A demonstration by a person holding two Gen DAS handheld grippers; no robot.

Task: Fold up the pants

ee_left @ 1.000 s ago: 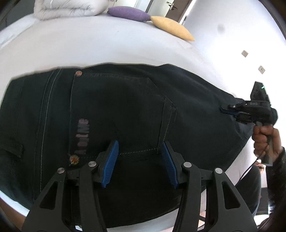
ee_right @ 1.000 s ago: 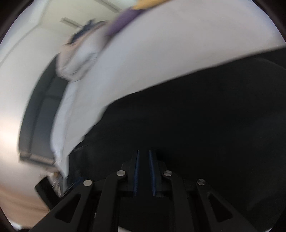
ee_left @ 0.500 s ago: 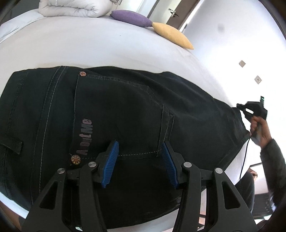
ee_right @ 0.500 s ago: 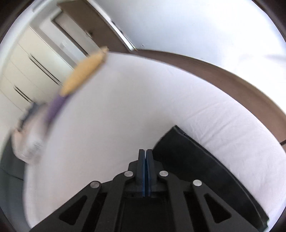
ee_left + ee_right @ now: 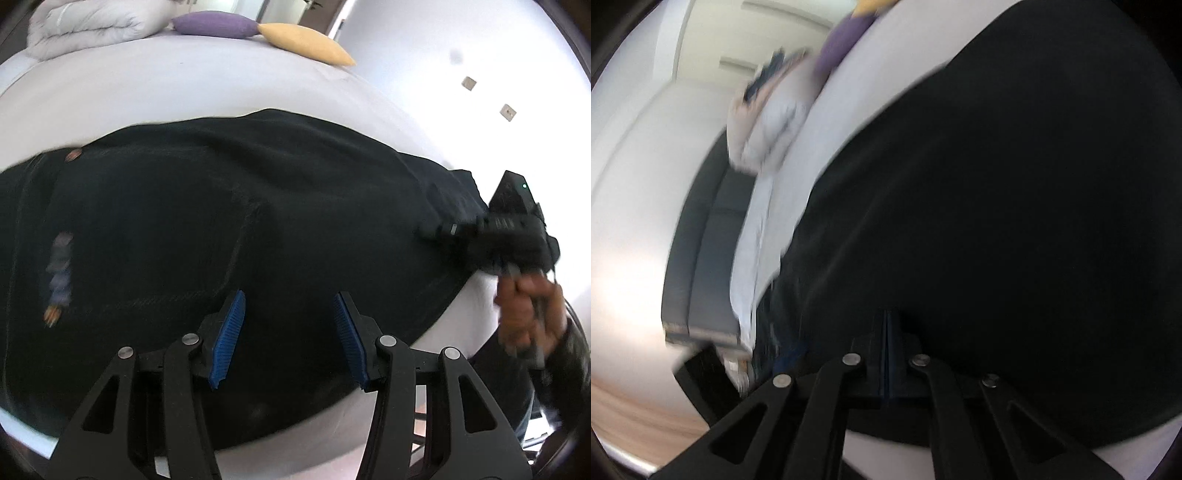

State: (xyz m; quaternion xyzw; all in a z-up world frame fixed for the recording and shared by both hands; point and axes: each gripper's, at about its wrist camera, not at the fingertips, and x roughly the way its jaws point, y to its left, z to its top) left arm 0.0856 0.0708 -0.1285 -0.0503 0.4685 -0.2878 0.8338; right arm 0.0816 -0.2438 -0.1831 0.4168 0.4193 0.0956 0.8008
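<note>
Black jeans lie spread on a white bed, back pocket and copper rivets up, with a leg folded over the top. My left gripper hovers open over the seat, blue pads apart and empty. My right gripper shows at the right in the left wrist view, low over the folded leg end. In the right wrist view my right gripper has its pads pressed together over the black fabric; whether cloth is between them is hidden.
A rolled white duvet, a purple cushion and a yellow cushion lie at the bed's far end. The bed's near edge is just below my left gripper. A dark sofa stands beyond the bed.
My right gripper swung back from the bed's right edge onto the jeans, and the leg end now lies folded over the pants. My left gripper stayed open, shifting slightly.
</note>
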